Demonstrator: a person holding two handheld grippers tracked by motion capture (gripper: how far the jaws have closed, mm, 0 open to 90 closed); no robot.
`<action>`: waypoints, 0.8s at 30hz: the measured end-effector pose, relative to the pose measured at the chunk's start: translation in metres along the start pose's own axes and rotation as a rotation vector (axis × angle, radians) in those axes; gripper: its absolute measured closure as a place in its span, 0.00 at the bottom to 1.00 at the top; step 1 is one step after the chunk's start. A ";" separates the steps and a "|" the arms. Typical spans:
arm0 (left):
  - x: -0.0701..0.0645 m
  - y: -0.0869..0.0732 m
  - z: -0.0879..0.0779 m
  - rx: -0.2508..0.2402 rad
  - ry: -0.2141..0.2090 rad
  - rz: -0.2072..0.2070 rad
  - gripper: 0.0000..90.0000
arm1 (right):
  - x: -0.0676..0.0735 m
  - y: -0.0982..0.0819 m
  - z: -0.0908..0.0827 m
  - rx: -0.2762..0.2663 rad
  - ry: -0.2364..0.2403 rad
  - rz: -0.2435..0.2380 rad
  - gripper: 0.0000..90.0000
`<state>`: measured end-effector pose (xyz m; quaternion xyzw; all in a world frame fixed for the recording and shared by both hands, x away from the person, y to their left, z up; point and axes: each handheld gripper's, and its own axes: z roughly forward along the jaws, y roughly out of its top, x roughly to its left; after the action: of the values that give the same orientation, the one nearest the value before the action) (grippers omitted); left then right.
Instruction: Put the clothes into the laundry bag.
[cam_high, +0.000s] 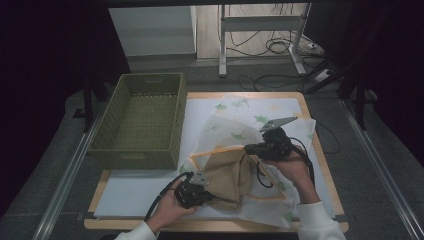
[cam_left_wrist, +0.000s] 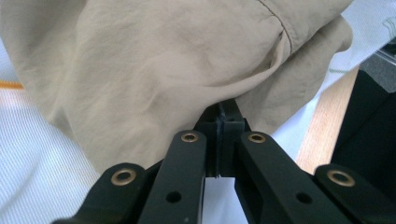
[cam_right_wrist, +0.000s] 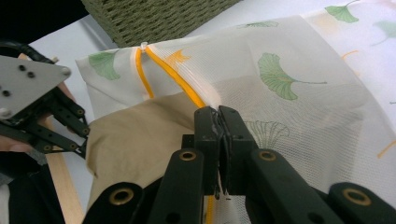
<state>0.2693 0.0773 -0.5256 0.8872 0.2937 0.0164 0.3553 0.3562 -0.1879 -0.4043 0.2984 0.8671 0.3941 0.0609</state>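
A tan garment (cam_high: 227, 180) lies partly inside a white mesh bag (cam_high: 240, 125) printed with green leaves and edged in orange. My left gripper (cam_high: 211, 195) is at the near edge of the table, shut on the garment's lower fold. In the left gripper view the closed jaws (cam_left_wrist: 219, 116) pinch the tan cloth (cam_left_wrist: 163, 70). My right gripper (cam_high: 248, 148) holds up the bag's orange-trimmed opening. In the right gripper view its tips (cam_right_wrist: 218, 116) are shut on that orange edge, with the mesh (cam_right_wrist: 289, 102) to the right and the garment (cam_right_wrist: 135, 140) below left.
A green woven basket (cam_high: 132, 155) stands at the table's left, close to the bag's opening. A white mat (cam_high: 130, 192) covers the wooden tabletop. Desk legs and cables lie on the floor beyond the far edge.
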 end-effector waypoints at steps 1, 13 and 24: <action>0.001 0.001 0.000 -0.002 0.000 -0.004 1.00 | 0.000 0.000 0.000 0.003 0.000 0.002 0.95; 0.003 0.010 0.007 -0.009 0.024 0.000 1.00 | 0.001 0.000 0.001 0.004 0.001 0.000 0.95; 0.004 0.020 0.013 -0.017 0.041 -0.008 1.00 | 0.000 -0.001 -0.001 0.001 0.002 0.003 0.95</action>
<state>0.2860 0.0602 -0.5237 0.8825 0.3042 0.0355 0.3569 0.3560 -0.1888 -0.4043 0.2995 0.8669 0.3941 0.0591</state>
